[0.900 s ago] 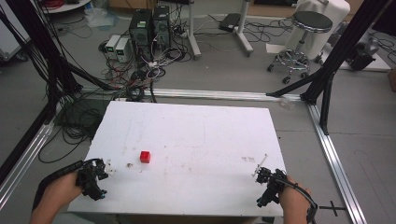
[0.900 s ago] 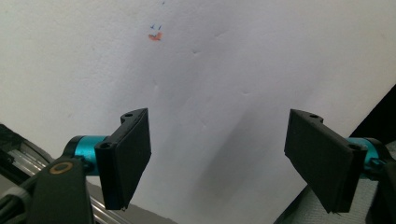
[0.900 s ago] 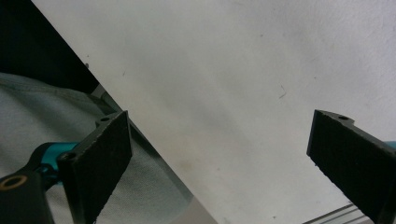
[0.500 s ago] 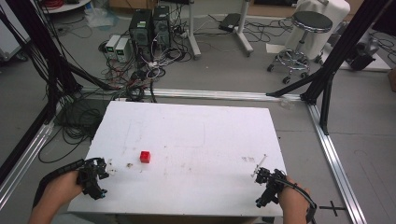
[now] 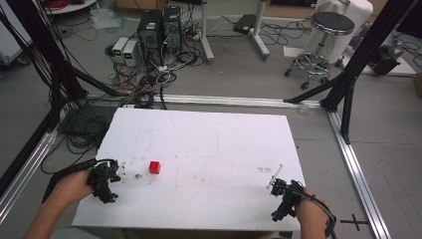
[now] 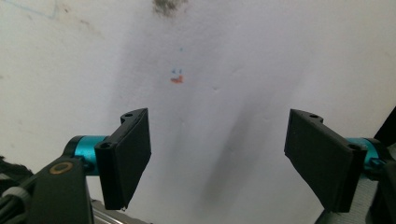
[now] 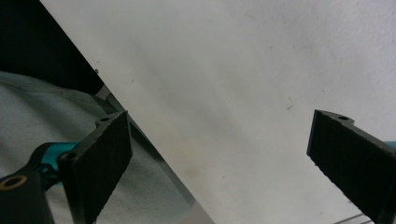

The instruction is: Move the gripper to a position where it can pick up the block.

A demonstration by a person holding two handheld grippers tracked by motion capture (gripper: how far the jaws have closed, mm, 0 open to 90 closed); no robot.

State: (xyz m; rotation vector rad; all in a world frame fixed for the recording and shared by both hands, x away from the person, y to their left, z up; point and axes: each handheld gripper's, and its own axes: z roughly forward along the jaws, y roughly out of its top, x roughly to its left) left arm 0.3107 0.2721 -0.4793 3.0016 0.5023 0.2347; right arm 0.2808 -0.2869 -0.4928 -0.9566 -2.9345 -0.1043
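High view: white surface (image 5: 209,149) bearing a single red cube (image 5: 155,167) on its left half, toward the near edge; the cube rests flat, untouched, with bare board on every side. Left claw (image 5: 110,174) lies near the surface's left near corner, just left of the cube but apart from it, a few dark marks (image 5: 130,175) between the two; right claw (image 5: 275,185) sits at the right near corner, well apart from the cube, a thin pale stick (image 5: 274,176) lying just beside its tip.

Left gripper view: left claw (image 6: 219,154) with jaws spread wide, nothing between them but stained white board; a small orange-and-blue mark (image 6: 176,77) lies ahead; the cube lies outside this frame.

Right gripper view: right claw (image 7: 219,163) likewise with jaws wide apart and empty, hanging over the surface's near edge, grey cloth (image 7: 56,121) below it.

Progress, as judged: the work has scarcely begun; no grasp has been made and the cube has not been lifted; the left claw, being the nearer, seems the likely one to take it; what remains is the approach, the closing of the jaws about the cube, and whatever carrying follows.
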